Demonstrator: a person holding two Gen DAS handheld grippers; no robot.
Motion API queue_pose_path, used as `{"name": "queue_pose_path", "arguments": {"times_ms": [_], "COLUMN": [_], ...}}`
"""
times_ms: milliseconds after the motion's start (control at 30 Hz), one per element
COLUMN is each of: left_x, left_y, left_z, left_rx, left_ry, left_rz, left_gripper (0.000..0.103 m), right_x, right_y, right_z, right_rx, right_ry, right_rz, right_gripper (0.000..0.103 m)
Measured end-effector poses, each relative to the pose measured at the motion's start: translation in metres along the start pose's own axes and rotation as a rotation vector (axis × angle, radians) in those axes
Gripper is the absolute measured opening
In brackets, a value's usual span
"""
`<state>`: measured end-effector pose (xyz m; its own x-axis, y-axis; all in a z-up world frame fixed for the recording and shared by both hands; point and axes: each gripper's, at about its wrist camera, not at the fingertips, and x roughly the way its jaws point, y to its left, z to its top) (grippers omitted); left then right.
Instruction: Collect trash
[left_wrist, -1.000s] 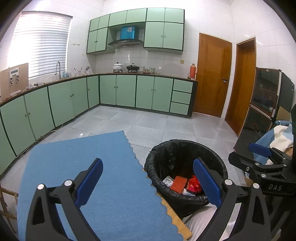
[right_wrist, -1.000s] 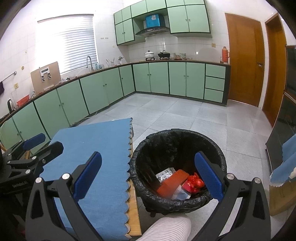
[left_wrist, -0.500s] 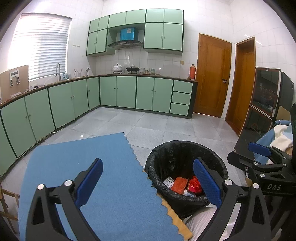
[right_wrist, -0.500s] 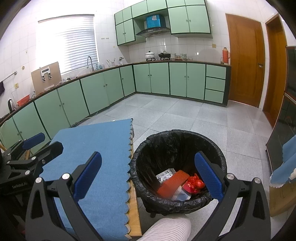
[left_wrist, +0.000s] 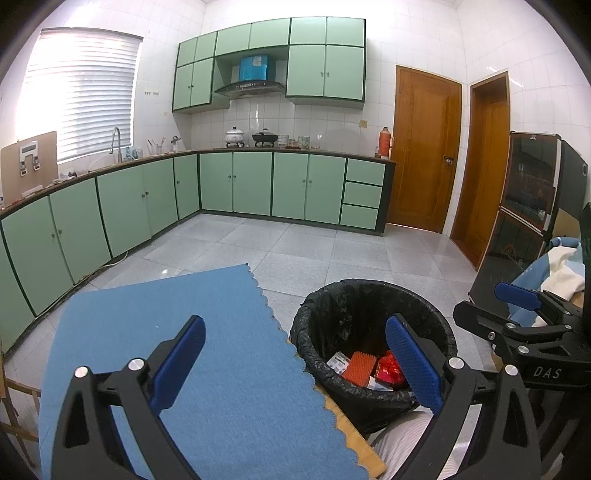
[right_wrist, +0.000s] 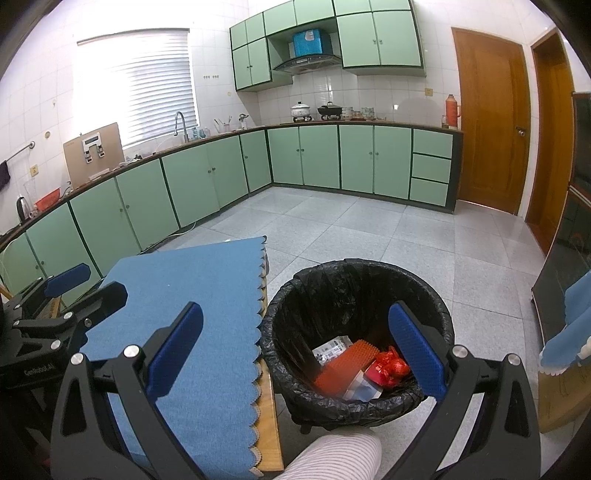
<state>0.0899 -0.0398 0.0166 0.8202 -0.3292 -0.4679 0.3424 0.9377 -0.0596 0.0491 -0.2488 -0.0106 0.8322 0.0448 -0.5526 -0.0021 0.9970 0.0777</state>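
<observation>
A black-lined trash bin (left_wrist: 439, 332) stands on the floor beside the table; it also shows in the right wrist view (right_wrist: 288, 317). Inside lie an orange ridged piece (right_wrist: 343, 365), a red crumpled wrapper (right_wrist: 388, 367) and white packets (right_wrist: 330, 347). My left gripper (left_wrist: 295, 362) is open and empty, held over the blue cloth's edge and the bin. My right gripper (right_wrist: 295, 350) is open and empty, above the bin's near side. Each gripper shows in the other's view, the right one (left_wrist: 517, 299) and the left one (right_wrist: 68, 277).
A blue scalloped cloth (left_wrist: 184, 332) covers a wooden table (right_wrist: 267, 424) left of the bin. Green kitchen cabinets (left_wrist: 258, 184) line the far walls across a tiled floor. A dark cabinet (left_wrist: 528, 206) and a chair with cloths (left_wrist: 554, 266) stand at the right. A striped knee (right_wrist: 332, 458) is below.
The left wrist view has tilted slightly, so the bin and cloth sit a little lower in frame. The right gripper has barely moved. Both stay open.
</observation>
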Motion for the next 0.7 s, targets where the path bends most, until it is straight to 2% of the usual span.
{"name": "queue_pose_path", "arguments": {"times_ms": [700], "left_x": [0.0000], "left_y": [0.0025], "left_z": [0.0009], "left_rx": [0.002], "left_ry": [0.001], "left_rz": [0.003], "left_gripper": [0.096], "right_x": [0.0034], "right_y": [-0.0053], "right_z": [0.0003], "right_rx": [0.000], "right_ry": [0.006], "right_rz": [0.011], "right_gripper": [0.098]}}
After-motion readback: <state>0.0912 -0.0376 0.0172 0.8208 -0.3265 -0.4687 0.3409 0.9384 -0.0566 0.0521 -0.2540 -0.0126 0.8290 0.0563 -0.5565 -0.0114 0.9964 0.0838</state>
